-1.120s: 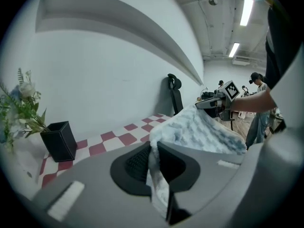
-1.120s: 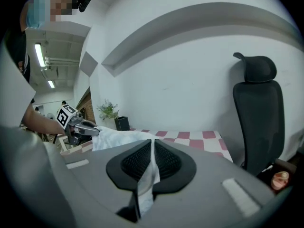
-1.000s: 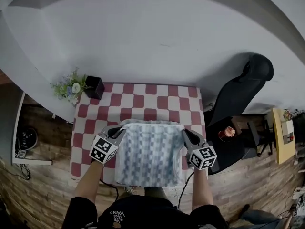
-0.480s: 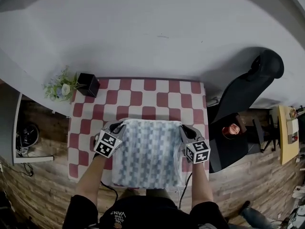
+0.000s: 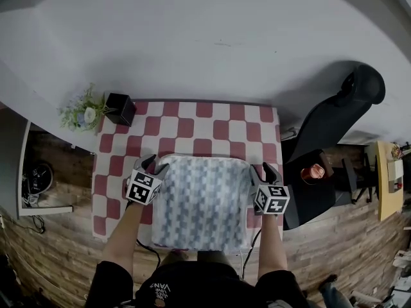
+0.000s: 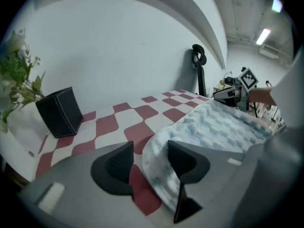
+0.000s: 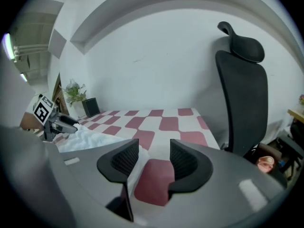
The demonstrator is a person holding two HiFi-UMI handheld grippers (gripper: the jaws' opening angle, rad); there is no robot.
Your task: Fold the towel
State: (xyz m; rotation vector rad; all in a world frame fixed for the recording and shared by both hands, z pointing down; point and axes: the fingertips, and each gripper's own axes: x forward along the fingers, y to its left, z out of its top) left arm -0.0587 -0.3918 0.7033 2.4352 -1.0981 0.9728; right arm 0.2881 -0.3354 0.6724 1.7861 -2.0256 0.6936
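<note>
At lower centre of the head view the towel [image 5: 202, 201] lies folded on the checked worktop [image 5: 192, 127], left gripper [image 5: 156, 165] and right gripper [image 5: 259, 169] at its upper corners, jaws just opened with its edge slack between them; I'd back both out low without dragging the fold.

White print on the person's black shirt [image 5: 212, 284], at the bottom centre of the head view, stands upside down and reads "VANS". A smaller line beside it is too small to read. The left marker cube [image 5: 142, 187] and the right marker cube [image 5: 272, 198] carry black-and-white square code patterns, not legible as letters or numbers.
</note>
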